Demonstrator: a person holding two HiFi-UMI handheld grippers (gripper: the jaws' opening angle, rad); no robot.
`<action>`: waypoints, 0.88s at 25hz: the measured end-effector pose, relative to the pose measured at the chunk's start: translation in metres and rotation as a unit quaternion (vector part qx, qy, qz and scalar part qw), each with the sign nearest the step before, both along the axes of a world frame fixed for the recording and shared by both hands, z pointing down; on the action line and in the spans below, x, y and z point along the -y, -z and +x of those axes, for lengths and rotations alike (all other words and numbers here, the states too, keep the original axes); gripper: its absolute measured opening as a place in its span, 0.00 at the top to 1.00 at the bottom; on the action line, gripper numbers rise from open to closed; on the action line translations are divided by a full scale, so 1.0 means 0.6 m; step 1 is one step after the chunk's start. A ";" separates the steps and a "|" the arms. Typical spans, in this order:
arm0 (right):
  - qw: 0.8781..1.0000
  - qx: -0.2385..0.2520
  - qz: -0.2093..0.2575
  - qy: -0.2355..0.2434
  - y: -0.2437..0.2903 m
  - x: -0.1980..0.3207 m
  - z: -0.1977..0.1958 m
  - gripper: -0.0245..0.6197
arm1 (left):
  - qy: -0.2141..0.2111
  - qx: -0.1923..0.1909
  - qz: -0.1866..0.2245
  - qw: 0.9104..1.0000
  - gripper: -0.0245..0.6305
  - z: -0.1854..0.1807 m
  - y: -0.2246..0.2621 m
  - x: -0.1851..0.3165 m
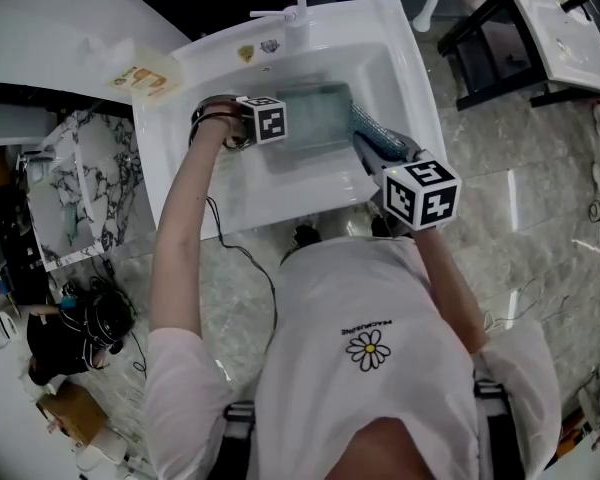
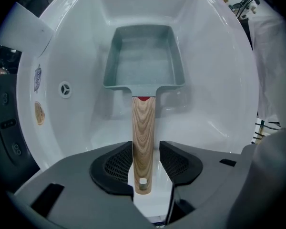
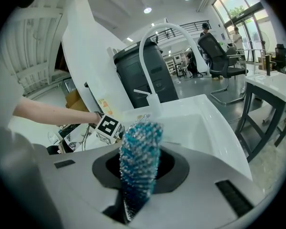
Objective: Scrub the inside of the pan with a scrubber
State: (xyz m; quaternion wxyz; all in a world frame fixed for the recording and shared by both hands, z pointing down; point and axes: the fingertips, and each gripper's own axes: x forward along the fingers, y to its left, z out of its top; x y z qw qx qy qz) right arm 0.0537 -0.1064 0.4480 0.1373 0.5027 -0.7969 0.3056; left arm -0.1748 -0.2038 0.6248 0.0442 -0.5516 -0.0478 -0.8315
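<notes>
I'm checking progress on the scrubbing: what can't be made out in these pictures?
Head view: the marker cube on the left gripper hides the wooden handle of the teal rectangular pan.
Right gripper view: the sparkly blue scrubber covers the right gripper's pads and blocks the pan.
White sink: its drain shows in no view.

Your pan (image 2: 144, 56) shows pale grey-green, its handle (image 2: 143, 132) light wood grain with a red band at the top. The sink (image 2: 219, 80) around it is plain white. Your scrubber (image 3: 138, 161) sparkles blue and silver. The floor (image 1: 520, 198) is pale marble, veined grey.
</notes>
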 end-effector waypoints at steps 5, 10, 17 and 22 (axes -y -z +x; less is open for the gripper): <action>1.000 -0.003 -0.001 0.007 -0.002 0.005 -0.006 0.87 | -0.004 -0.010 0.007 1.000 0.67 0.000 0.003 0.002; 1.000 -0.007 0.003 0.018 0.002 0.014 -0.009 0.87 | 0.000 -0.031 0.027 0.999 0.65 0.006 0.008 0.010; 0.999 -0.011 0.023 0.031 0.023 0.032 -0.015 0.87 | 0.019 -0.097 0.074 0.992 0.67 0.052 0.067 0.041; 0.998 -0.012 0.041 0.039 0.038 0.039 -0.022 0.87 | 0.031 -0.170 0.144 0.974 0.76 0.094 0.140 0.079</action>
